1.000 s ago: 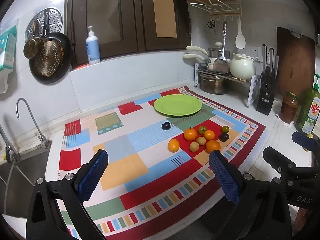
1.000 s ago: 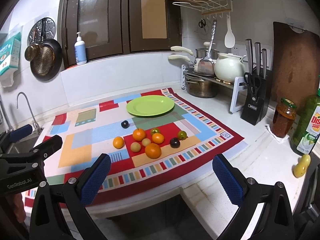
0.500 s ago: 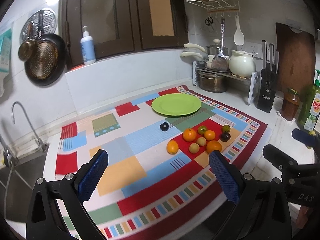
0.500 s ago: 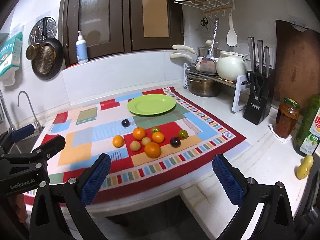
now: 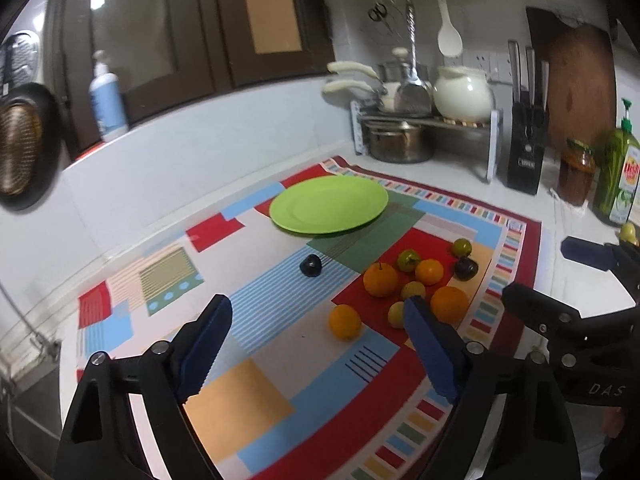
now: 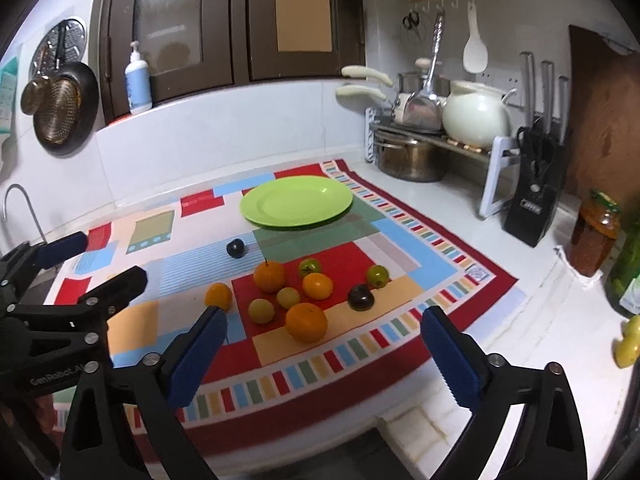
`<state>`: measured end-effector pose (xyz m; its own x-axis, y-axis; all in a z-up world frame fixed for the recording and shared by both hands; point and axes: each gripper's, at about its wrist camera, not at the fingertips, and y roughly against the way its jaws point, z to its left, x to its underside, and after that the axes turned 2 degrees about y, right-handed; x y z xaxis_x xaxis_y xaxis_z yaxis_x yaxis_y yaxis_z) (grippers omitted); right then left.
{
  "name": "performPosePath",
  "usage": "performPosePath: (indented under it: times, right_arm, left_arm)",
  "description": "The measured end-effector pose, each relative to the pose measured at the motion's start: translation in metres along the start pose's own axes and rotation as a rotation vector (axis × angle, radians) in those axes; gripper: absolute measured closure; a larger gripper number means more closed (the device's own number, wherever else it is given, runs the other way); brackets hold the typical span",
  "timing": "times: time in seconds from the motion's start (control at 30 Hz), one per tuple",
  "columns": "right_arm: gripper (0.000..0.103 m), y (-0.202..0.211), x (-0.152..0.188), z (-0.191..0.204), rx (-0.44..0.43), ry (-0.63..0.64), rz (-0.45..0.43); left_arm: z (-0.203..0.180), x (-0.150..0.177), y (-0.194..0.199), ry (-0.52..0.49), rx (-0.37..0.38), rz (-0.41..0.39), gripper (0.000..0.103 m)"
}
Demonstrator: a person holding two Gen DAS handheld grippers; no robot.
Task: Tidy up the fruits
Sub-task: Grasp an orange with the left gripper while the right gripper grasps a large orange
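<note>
A green plate sits empty at the back of a patchwork mat. Several small fruits lie in a loose cluster on the mat: oranges, yellow-green ones, green tomatoes and a dark plum. Another dark plum lies apart, nearer the plate. My left gripper is open and empty above the mat, just short of the cluster. My right gripper is open and empty over the mat's front edge.
A pot rack with a white pot, a knife block, a jar and a dish soap bottle stand at the right. A sink tap is at the left. Pans hang on the wall.
Both grippers have moved forward toward the fruits, which look larger and closer now. The left gripper has also swung right. Both stay open and empty.
</note>
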<state>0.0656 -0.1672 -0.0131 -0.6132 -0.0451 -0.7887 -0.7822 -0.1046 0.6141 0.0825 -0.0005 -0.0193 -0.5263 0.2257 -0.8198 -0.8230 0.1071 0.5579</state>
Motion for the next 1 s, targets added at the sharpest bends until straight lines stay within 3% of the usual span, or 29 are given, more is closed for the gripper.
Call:
performPosePath:
  times: [0.23, 0.53, 1.0]
  right_arm:
    - [0.022, -0.043, 0.002, 0.01, -0.021, -0.001, 0.086]
    - [0.039, -0.084, 0.01, 0.013, -0.039, -0.04, 0.198]
    - [0.053, -0.116, 0.019, 0.008, -0.055, -0.102, 0.278]
  left_arm:
    - [0.001, 0.005, -0.044, -0.058, 0.066, 0.078, 0.027]
    - [0.002, 0.013, -0.088, -0.057, 0.146, 0.181, 0.042]
    - [-0.002, 0.02, -0.123, -0.053, 0.214, 0.277, 0.062]
